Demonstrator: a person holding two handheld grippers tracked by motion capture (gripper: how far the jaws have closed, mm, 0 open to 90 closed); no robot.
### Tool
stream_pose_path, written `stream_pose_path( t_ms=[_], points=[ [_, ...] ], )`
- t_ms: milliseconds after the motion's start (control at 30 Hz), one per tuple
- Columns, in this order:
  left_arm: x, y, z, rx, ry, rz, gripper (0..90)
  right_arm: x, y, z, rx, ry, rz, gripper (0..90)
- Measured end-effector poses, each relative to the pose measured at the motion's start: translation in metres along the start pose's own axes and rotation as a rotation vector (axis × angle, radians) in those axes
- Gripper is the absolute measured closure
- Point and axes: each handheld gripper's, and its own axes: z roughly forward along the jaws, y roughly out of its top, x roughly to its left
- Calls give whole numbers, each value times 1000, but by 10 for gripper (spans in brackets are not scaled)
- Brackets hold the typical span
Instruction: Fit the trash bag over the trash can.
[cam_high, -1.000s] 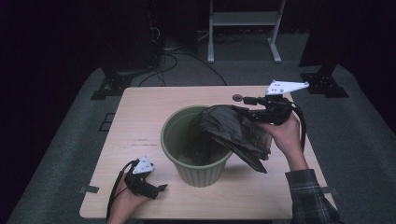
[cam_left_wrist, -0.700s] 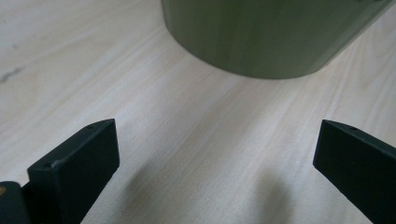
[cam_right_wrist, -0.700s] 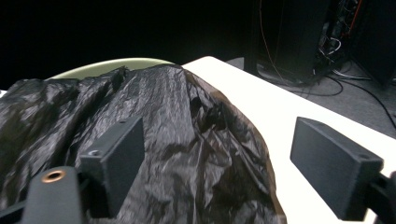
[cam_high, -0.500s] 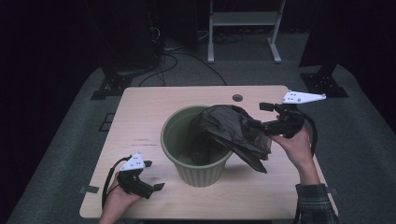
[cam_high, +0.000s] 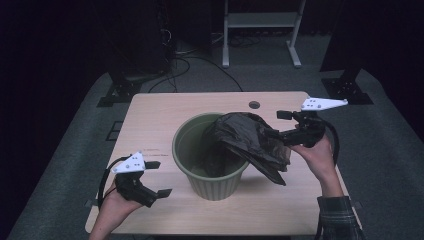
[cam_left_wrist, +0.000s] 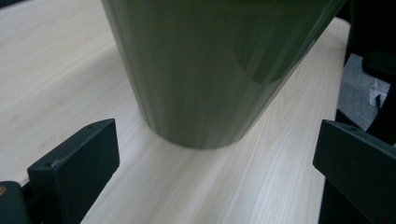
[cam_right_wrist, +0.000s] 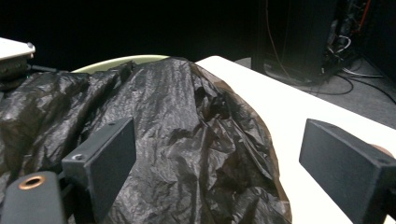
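A green ribbed bin (cam_high: 192, 167) stands in the middle of the wooden table (cam_high: 150, 112). A crumpled black plastic bag (cam_high: 250, 140) drapes over its right rim, partly inside and partly hanging outside. My right gripper (cam_high: 279, 125) is at the bag's right edge with its jaws wide open. In the right gripper view the bag (cam_right_wrist: 187, 140) lies between and ahead of the right gripper (cam_right_wrist: 217, 140), and the bin's rim (cam_right_wrist: 116, 60) peeks out behind it. My left gripper (cam_high: 159, 178) is open near the front left, pointing at the bin's wall (cam_left_wrist: 210, 70), with nothing in the left gripper (cam_left_wrist: 219, 140).
A small round hole (cam_high: 254, 105) sits near the table's far edge. Behind the table are a white metal stand (cam_high: 260, 20), cables (cam_high: 200, 57) on the grey floor and black stand feet (cam_high: 347, 87). The table's right edge runs just beside my right hand.
My right gripper drew back to the right off the bag's top and now stands open at its edge. The left gripper shifted slightly forward towards the bin.
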Motion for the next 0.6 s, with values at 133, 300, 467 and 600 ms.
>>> stream_pose_path(
  t_ms=[133,300,467,600],
  points=[
    [-2,15,-5,-9,-10,25,0,0,1,2,0,8,6,94],
    [-3,34,-14,-45,-34,50,56,1,2,4,4,15,4,94],
    [-4,58,-24,-80,-54,91,126,1,2,5,8,15,2,94],
    [-4,74,-26,-100,-71,116,211,1,4,4,9,14,1,94]
  ],
)
